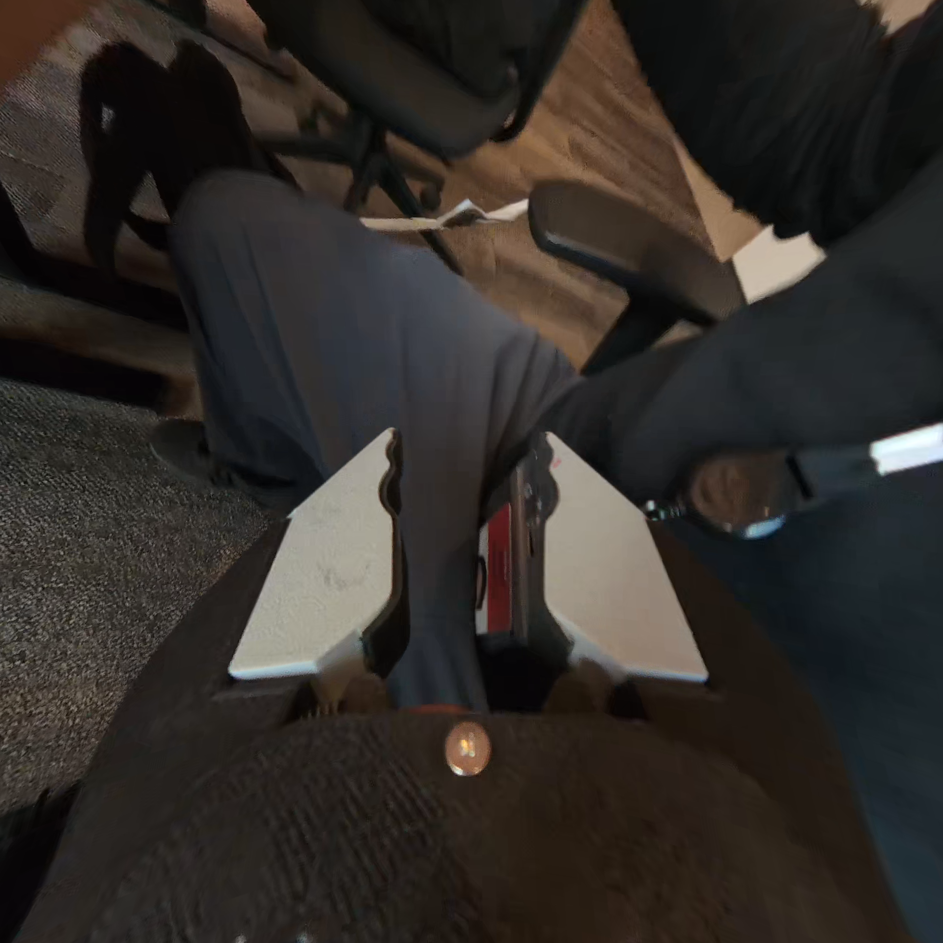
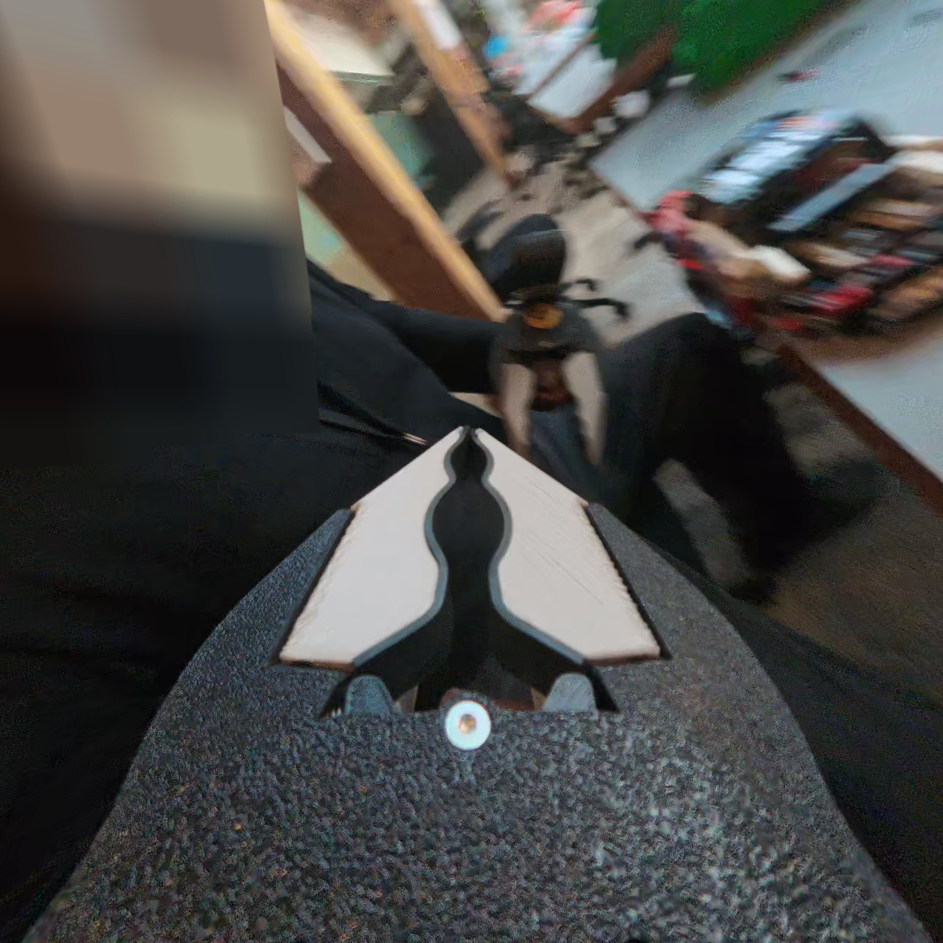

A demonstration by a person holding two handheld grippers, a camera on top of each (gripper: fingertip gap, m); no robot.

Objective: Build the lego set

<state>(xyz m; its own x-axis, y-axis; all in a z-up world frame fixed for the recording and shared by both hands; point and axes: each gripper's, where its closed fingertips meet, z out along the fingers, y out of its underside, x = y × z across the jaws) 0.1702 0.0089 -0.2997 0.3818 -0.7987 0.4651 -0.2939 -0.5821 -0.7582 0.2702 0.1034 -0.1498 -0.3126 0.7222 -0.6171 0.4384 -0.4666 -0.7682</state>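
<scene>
Left gripper (image 1: 472,444), jaws apart and empty, points at a trouser leg (image 1: 326,326); right gripper (image 2: 469,433) is pinched closed, empty — seemingly idle, no lego visible.

Dim indoor light — heavy motion blur

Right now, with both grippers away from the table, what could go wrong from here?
1. The left gripper is open and points down at a person's trouser leg and carpet, with a badge reel close by; it could snag cloth.
2. The right gripper is shut on nothing, and its view is motion-blurred, so a swing could hit the table edge.
3. No loose lego pieces can be made out, so the build cannot yet begin.
</scene>
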